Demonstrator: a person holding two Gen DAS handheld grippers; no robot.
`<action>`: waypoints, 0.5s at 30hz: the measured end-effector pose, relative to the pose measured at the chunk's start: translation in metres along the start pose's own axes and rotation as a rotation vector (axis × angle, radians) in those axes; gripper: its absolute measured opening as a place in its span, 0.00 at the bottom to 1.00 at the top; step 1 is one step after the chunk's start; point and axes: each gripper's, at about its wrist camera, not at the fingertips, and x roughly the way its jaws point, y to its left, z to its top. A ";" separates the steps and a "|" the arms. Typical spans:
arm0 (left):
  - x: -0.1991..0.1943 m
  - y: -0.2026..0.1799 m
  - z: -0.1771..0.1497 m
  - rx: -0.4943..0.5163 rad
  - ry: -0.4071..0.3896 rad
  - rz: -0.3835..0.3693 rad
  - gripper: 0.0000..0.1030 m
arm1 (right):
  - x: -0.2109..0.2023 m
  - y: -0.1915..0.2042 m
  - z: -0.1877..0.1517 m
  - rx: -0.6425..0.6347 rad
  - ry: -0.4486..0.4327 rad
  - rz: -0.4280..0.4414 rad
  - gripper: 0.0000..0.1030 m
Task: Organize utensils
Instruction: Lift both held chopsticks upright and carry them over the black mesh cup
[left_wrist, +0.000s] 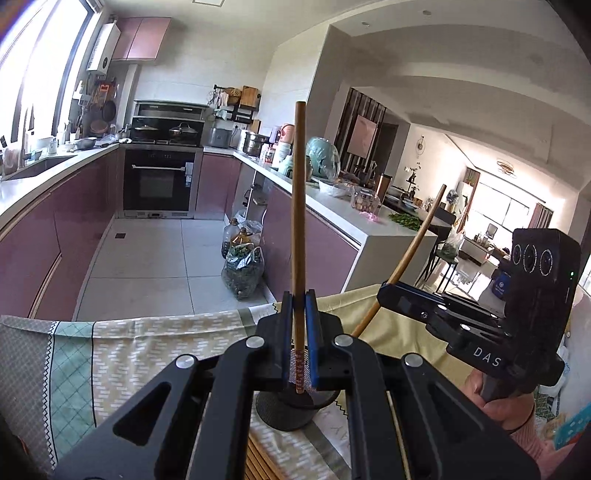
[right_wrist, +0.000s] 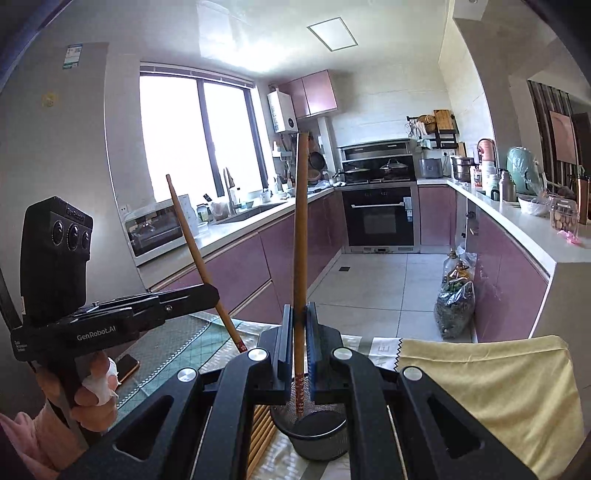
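Observation:
My left gripper (left_wrist: 298, 297) is shut on a brown chopstick (left_wrist: 297, 206) that stands upright, its red patterned end hanging over a black mesh utensil cup (left_wrist: 291, 411). To its right, my right gripper (left_wrist: 383, 290) holds a second chopstick (left_wrist: 419, 240), tilted. In the right wrist view, my right gripper (right_wrist: 298, 308) is shut on its own chopstick (right_wrist: 300, 236), whose patterned tip points down into the mesh cup (right_wrist: 317, 432). At the left of that view, the left gripper (right_wrist: 216, 291) grips the tilted chopstick (right_wrist: 192, 240). A hand holds each gripper's handle.
The cup stands on a table with a patterned cloth (left_wrist: 140, 343). A slatted bamboo mat (right_wrist: 260, 428) lies beside the cup and a phone (right_wrist: 127, 365) lies at the left. Beyond the table edge are a tiled kitchen floor, purple cabinets and bags (left_wrist: 242, 269).

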 end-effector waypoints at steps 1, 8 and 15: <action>0.009 -0.001 -0.002 0.001 0.022 0.005 0.07 | 0.006 -0.002 -0.001 -0.001 0.019 -0.005 0.05; 0.076 0.006 -0.036 0.019 0.211 0.039 0.07 | 0.048 -0.007 -0.027 -0.002 0.187 -0.002 0.05; 0.115 0.026 -0.063 0.019 0.282 0.059 0.07 | 0.079 -0.012 -0.039 0.028 0.310 -0.008 0.06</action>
